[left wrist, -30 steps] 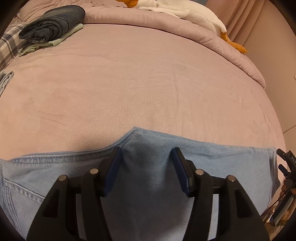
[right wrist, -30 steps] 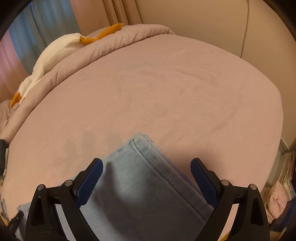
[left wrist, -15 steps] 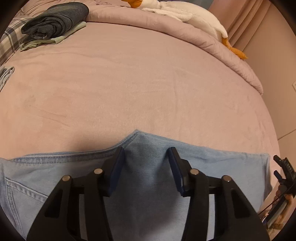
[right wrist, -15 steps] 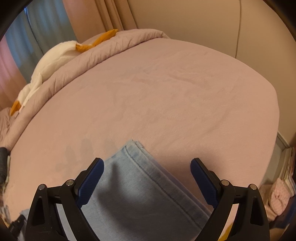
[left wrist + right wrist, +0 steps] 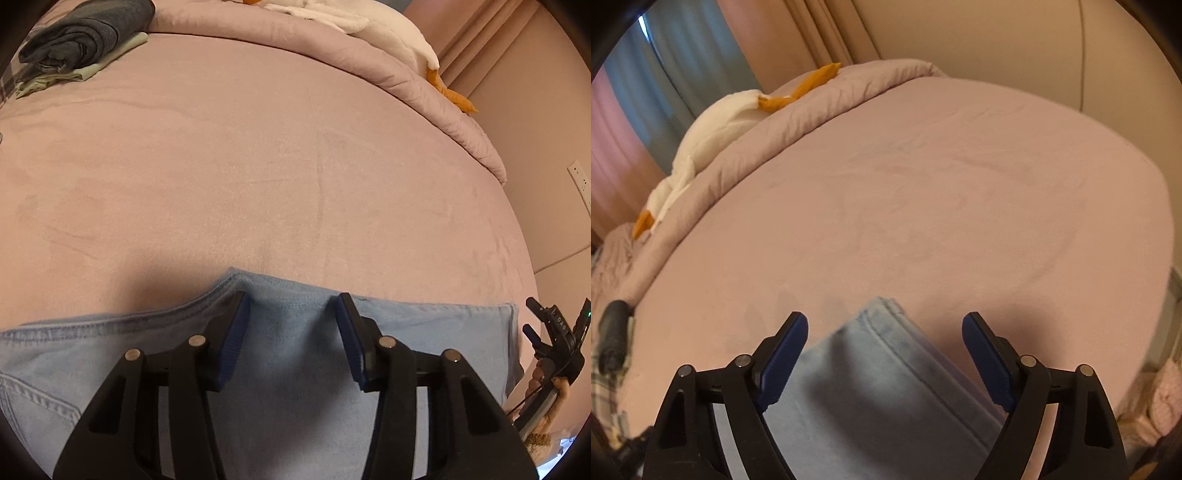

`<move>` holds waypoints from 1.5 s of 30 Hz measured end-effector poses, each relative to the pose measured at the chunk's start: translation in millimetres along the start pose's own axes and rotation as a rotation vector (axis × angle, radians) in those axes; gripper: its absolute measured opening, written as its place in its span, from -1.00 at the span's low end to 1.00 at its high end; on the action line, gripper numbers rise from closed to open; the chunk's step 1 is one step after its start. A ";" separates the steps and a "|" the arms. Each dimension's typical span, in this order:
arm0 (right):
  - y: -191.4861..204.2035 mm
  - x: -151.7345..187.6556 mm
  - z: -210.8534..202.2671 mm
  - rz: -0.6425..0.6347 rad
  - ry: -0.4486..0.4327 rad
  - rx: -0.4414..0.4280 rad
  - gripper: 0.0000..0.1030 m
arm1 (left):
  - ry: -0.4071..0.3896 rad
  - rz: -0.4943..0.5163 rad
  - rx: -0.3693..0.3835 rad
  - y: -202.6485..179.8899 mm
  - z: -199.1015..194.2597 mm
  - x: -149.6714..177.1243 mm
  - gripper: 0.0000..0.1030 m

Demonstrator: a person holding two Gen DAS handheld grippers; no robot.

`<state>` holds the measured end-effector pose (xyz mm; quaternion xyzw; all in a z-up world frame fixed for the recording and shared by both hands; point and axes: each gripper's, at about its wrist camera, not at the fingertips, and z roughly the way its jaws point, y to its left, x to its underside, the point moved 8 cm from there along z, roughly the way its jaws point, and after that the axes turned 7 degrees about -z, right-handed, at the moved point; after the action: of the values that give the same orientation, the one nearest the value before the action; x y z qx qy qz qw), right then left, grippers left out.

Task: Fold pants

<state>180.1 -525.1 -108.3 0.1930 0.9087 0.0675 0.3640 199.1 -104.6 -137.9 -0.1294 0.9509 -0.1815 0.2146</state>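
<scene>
Light blue denim pants [image 5: 295, 369] lie flat across the near edge of a pink bed [image 5: 258, 166]. In the left wrist view my left gripper [image 5: 293, 306] is partly open over the pants near the crotch seam, its blue pads on either side of the cloth, not pinching it. In the right wrist view my right gripper [image 5: 884, 328] is wide open above the hem end of a pant leg [image 5: 882, 354], with nothing held. The right gripper also shows at the far right of the left wrist view [image 5: 554, 332].
A rolled pink duvet [image 5: 332, 48] with a white and orange plush toy [image 5: 406, 37] lies along the far side. A stack of folded dark and green clothes [image 5: 81, 44] sits at the far left. The wall [image 5: 997, 44] and curtains [image 5: 665, 74] stand beyond the bed.
My left gripper's jaws have narrowed over the pants. My right gripper has drawn back, so less of the pant leg shows between its fingers; it stays wide open.
</scene>
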 end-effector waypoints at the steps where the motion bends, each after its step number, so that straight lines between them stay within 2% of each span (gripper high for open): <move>1: 2.0 -0.5 2.1 0.003 0.004 -0.016 0.67 | -0.002 0.010 -0.008 -1.2 1.1 -0.6 -0.10; 5: 10.6 -1.8 16.0 -0.001 0.036 -0.042 0.67 | -0.008 0.034 -0.034 -3.4 3.4 -1.0 -0.10; 8: 12.0 2.7 29.4 -0.020 0.075 0.010 0.48 | -0.011 0.045 -0.039 -2.6 3.9 -0.3 -0.10; 9: 11.2 4.4 32.3 -0.030 0.079 0.036 0.30 | -0.010 0.045 -0.038 -2.0 4.0 -0.6 -0.10; 10: 10.3 4.4 34.6 -0.042 0.077 0.065 -0.01 | -0.009 0.042 -0.037 -1.7 4.5 -1.3 -0.10; 11: 10.3 3.0 36.3 -0.060 0.068 0.092 -0.17 | -0.008 0.039 -0.034 -1.4 4.7 -2.0 -0.10; 13: 11.6 0.6 36.4 -0.070 0.052 0.084 -0.45 | -0.007 0.036 -0.029 -1.0 4.8 -2.5 -0.10; 15: 3.9 -0.3 30.7 -0.027 0.027 0.065 -0.69 | -0.007 0.037 -0.026 -0.1 4.1 -1.6 -0.10; 18: 3.6 -5.2 13.3 -0.012 -0.034 0.051 -0.74 | -0.009 0.036 -0.027 0.1 4.7 -2.2 -0.10; 20: 6.0 -7.2 8.1 -0.032 -0.054 0.074 -0.74 | -0.015 0.041 -0.033 -0.8 4.9 -1.5 -0.10; 22: 4.0 -5.9 13.2 -0.062 -0.042 0.148 -0.90 | -0.021 0.053 -0.041 -2.2 5.4 -0.6 -0.08; 24: -9.3 -0.4 26.9 -0.068 0.005 0.263 -1.00 | -0.027 0.060 -0.045 -2.8 3.8 0.1 -0.08; 25: -16.5 3.5 35.0 -0.053 0.036 0.287 -1.00 | -0.031 0.060 -0.047 -3.0 2.4 0.6 -0.08; 29: -20.2 3.6 24.9 -0.032 0.014 0.216 -1.00 | -0.034 0.047 -0.054 -4.2 -9.5 6.1 -0.07; 31: -23.8 7.1 22.9 -0.035 0.003 0.201 -1.00 | -0.034 0.044 -0.016 -7.5 -21.4 13.5 -0.06; 32: -24.7 7.9 19.3 -0.034 -0.008 0.195 -1.00 | -0.045 0.034 0.017 -9.3 -30.9 19.7 0.01; 33: -25.8 7.4 16.2 -0.032 -0.011 0.191 -1.00 | -0.052 0.025 0.035 -9.7 -37.0 25.6 0.19; 35: -22.7 7.1 12.8 -0.031 -0.015 0.185 -0.98 | -0.058 0.024 0.068 -11.4 -49.1 40.8 0.28; 38: -19.9 6.9 8.3 -0.033 -0.027 0.208 -0.62 | -0.043 0.043 0.080 -15.1 -60.8 58.4 0.28; 40: -17.6 4.1 0.2 -0.032 -0.052 0.227 -0.08 | -0.036 0.067 0.092 -19.1 -69.6 67.3 0.30; 41: -18.5 6.2 -11.2 -0.031 -0.072 0.223 0.02 | -0.040 0.076 0.099 -20.7 -74.8 70.6 0.40; 42: -16.3 6.3 -21.1 -0.027 -0.097 0.202 0.22 | -0.041 0.084 0.099 -21.9 -79.1 73.9 0.53; 43: -13.3 9.8 -33.8 -0.019 -0.114 0.177 0.43 | -0.042 0.096 0.098 -22.1 -82.5 76.9 0.59; 45: -7.6 21.2 -57.1 -0.017 -0.136 0.143 0.63 | -0.048 0.112 0.094 -21.6 -88.6 82.5 0.67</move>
<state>124.6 -522.5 -82.3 0.2149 0.8860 -0.0137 0.4106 90.2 -125.1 -84.5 -0.0700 0.9416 -0.2108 0.2530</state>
